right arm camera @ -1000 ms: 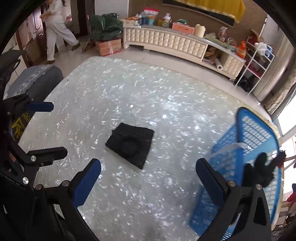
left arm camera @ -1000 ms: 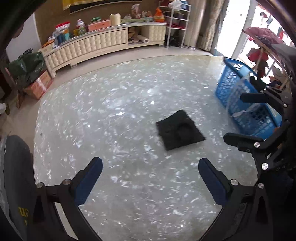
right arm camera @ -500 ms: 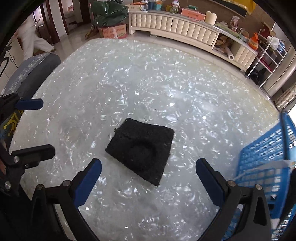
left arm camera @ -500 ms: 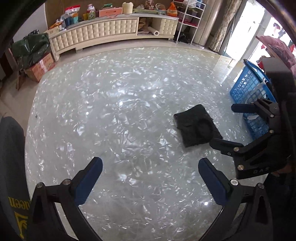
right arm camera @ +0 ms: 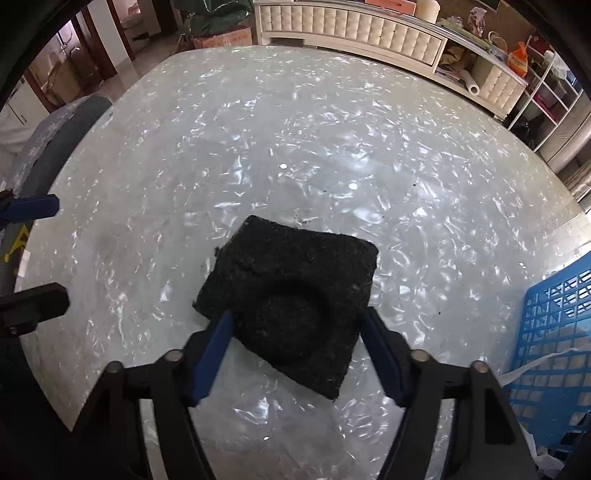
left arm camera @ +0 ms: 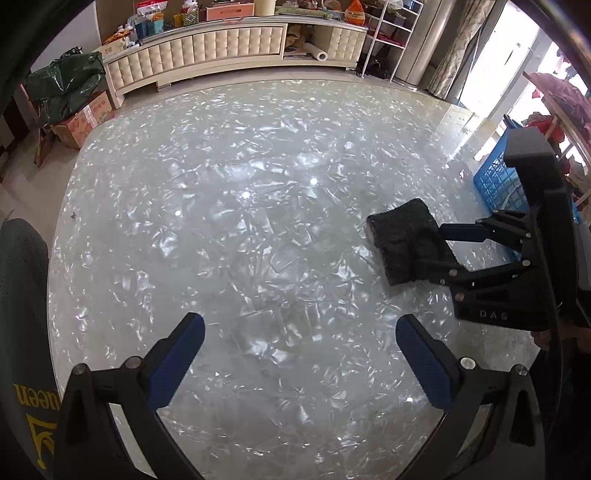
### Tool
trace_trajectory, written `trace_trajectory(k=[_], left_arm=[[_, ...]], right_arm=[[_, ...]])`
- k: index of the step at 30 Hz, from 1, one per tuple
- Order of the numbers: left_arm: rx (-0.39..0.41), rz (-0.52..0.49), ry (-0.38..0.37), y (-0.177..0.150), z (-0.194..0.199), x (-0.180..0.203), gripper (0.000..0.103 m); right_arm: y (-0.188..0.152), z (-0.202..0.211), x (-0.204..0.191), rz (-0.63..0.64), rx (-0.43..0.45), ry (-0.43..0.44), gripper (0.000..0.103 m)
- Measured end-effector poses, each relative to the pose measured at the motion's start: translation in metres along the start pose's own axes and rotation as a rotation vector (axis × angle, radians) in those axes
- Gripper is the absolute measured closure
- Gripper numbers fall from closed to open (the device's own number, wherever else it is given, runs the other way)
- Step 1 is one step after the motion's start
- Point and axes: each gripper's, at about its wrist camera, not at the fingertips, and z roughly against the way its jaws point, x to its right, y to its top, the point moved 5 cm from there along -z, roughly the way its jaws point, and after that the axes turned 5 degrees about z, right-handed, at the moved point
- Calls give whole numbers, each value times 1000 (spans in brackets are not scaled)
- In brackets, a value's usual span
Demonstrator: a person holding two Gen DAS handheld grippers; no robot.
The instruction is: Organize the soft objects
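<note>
A round, pale tabletop [right arm camera: 332,122] with a glittering, crushed-shell pattern filled both wrist views. On it lay a square black foam pad [right arm camera: 291,302] with a round hollow pressed into its middle, lying flat toward the right side of the tabletop.

The right hand-held gripper [right arm camera: 295,350] pointed steeply down over the pad. Its jaws had just been closing, and the pad sat between them: the blue fingertips [right arm camera: 216,343] stood at the pad's two near edges. Whether they pressed on the foam or only flanked it could not be told for certain; in the left wrist view the pad [left arm camera: 402,236] looked slightly bunched where the right hand-held gripper [left arm camera: 428,247] met it.

The left hand-held gripper [left arm camera: 299,354] hung over bare tabletop, well apart from the pad, its jaws wide apart with nothing between them.

A blue plastic lattice basket [right arm camera: 557,332] stood just beside the pad at the tabletop's right edge, with a white strip [right arm camera: 532,363] draped over its rim. A grey chair back [left arm camera: 22,295] with yellow lettering rose at the left. Beyond the tabletop ran a long cream tufted cabinet [left arm camera: 207,48] crowded with boxes and packets, a cardboard box [left arm camera: 85,118] topped by a green bag [left arm camera: 62,85], and a white wire shelf rack [left arm camera: 391,33] beside curtains.
</note>
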Motion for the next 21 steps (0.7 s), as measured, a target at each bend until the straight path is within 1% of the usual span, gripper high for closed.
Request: trace_trajectory(k=[1, 3, 4, 6, 8, 9, 12, 15, 21], left_arm=[[-1, -3, -5, 0, 0, 1, 0], [-3, -5, -8, -1, 0, 2, 0], [-4, -6, -8, -1, -1, 3, 0], [-6, -6, -11, -2, -1, 3, 0], [-3, -6, -17, -2, -1, 4, 0], [-1, -6, -21, -2, -1, 4, 0], [4, -11, -37, -3, -1, 7, 0], [6, -22, -52, -4, -2, 11, 0], [28, -41, -66, -3, 0, 21, 0]], right_arm=[[0, 1, 0, 6, 2, -5, 47], [-1, 5, 0, 13, 7, 4, 59], [-2, 6, 2, 13, 8, 13, 60], [-3, 7, 1, 18, 13, 22, 68], [-5, 11, 0, 34, 18, 26, 73], [-4, 15, 1, 36, 22, 31, 78], [-7, 20, -1, 32, 35, 49, 91], [-9, 24, -1, 30, 37, 64, 95], [-15, 34, 5, 35, 61, 79, 95]])
